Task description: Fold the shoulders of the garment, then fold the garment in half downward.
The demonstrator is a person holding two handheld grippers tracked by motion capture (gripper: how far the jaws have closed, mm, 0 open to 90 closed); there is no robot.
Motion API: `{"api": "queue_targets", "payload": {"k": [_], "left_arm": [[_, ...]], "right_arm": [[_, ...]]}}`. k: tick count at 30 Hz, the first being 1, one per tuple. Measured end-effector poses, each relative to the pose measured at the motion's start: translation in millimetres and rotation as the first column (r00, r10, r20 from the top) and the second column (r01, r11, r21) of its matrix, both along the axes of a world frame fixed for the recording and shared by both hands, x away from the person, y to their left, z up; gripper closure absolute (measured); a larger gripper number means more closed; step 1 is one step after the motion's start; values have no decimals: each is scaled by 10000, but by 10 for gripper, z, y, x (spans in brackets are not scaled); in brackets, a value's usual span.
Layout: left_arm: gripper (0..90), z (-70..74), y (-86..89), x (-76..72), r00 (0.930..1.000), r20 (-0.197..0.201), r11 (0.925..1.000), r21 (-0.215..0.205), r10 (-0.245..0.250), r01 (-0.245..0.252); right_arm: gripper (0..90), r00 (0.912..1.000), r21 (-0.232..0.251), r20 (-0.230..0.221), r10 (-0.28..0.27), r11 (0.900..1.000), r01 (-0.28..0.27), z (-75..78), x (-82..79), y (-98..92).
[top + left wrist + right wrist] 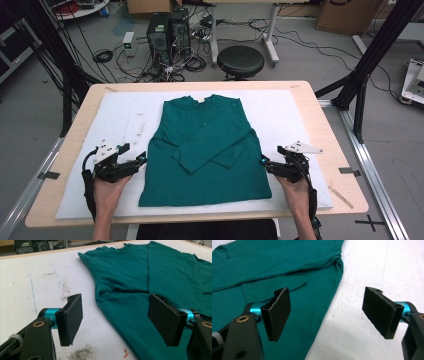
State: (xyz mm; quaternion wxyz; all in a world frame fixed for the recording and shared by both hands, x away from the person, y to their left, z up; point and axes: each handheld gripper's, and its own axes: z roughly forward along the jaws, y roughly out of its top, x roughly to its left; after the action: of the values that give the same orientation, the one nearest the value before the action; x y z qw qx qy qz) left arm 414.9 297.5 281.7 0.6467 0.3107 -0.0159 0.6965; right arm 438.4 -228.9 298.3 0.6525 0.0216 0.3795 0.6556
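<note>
Jaws, both units: wide apart, nothing held. Left gripper straddles the left side edge of the green shirt; right gripper likewise at the right edge. Shirt: flat on white pad, sleeves folded in. I'd lower, pinch both fabric layers cleanly, then lift evenly.
</note>
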Motion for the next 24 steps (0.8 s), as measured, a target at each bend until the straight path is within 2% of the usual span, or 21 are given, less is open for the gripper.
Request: {"api": "queue_targets", "payload": {"k": [8, 11, 16, 22, 24], "left_arm": [[281, -6, -54, -28, 10000, -33, 9998, 176, 24, -24], [283, 3, -66, -35, 9999, -145, 9999, 127, 18, -16], [287, 10, -68, -63, 9999, -85, 9998, 185, -80, 82], [309, -4, -94, -58, 9985, -539, 9996, 285, 71, -56], [313, 27, -104, -45, 9962, -841, 9995, 251, 225, -204]], "right_arm": [[234, 10000, -10, -89, 11, 10000, -11, -1, 3, -22], [236, 10000, -71, -48, 62, 10000, -63, 9, -7, -36], [236, 9999, 26, 110, 45, 10000, -45, 31, -60, -46], [237, 10000, -173, -50, 60, 9998, -61, 86, -76, 13], [238, 10000, -119, 15, 8, 9999, -8, 79, -89, 36]]}}
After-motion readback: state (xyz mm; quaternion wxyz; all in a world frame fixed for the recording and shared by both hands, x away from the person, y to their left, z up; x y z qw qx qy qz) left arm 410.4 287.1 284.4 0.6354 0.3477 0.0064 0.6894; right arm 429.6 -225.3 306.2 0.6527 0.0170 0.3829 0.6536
